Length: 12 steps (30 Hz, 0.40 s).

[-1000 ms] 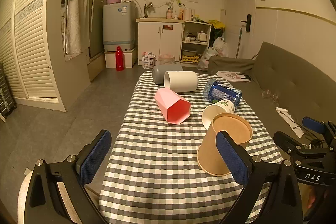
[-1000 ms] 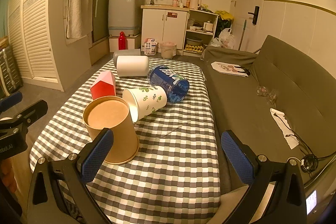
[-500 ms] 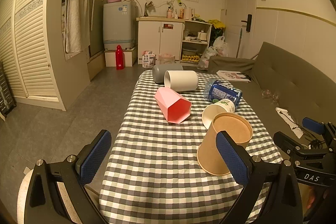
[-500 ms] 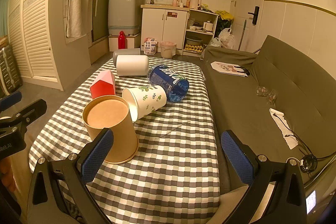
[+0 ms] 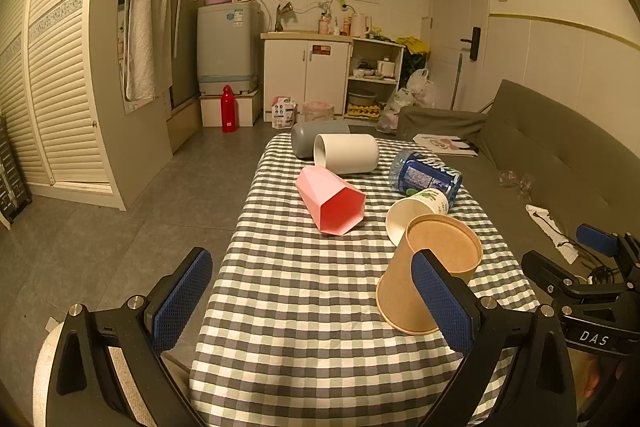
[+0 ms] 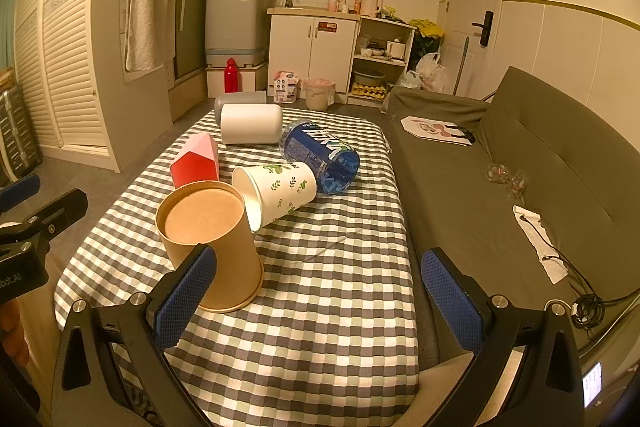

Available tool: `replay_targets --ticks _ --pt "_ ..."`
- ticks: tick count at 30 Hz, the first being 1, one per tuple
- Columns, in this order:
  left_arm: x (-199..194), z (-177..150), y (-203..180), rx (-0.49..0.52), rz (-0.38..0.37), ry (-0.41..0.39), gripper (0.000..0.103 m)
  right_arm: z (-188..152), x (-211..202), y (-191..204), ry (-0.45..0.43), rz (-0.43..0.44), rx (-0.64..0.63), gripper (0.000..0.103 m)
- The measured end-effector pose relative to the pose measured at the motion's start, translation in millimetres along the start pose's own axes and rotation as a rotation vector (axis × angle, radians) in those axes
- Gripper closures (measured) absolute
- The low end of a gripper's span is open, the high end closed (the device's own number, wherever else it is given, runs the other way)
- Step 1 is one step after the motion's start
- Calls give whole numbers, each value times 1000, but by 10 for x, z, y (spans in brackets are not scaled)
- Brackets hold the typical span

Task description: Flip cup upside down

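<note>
On the checked table (image 5: 304, 315), the brown paper cup (image 6: 212, 239) stood mouth-down near the near right corner, with a leaf-print cup (image 6: 280, 191) on its side just behind it and maybe touching. A careless reach could have knocked that loose cup rolling toward the table's right edge. The left gripper (image 5: 308, 301) and right gripper (image 6: 316, 297) both stood wide open, holding nothing.

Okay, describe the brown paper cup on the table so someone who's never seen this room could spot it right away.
Find the checkered table beside the grey sofa. At its near end stands the brown paper cup, plain kraft, wide rim down and flat base up; the other cups lie on their sides.
</note>
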<state>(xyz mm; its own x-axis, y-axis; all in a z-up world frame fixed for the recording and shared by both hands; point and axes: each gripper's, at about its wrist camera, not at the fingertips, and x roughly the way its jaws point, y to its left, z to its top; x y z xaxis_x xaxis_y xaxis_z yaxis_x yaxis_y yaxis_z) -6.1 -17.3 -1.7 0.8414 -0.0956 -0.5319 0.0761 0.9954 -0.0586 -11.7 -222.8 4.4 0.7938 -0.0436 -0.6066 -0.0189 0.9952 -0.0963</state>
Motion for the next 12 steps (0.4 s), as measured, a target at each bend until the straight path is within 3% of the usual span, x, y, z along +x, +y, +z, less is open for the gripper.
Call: replay_targets --ticks 12 --pt "16 -7 56 -23 18 3 0 -14 17 -13 3 -2 0 0"
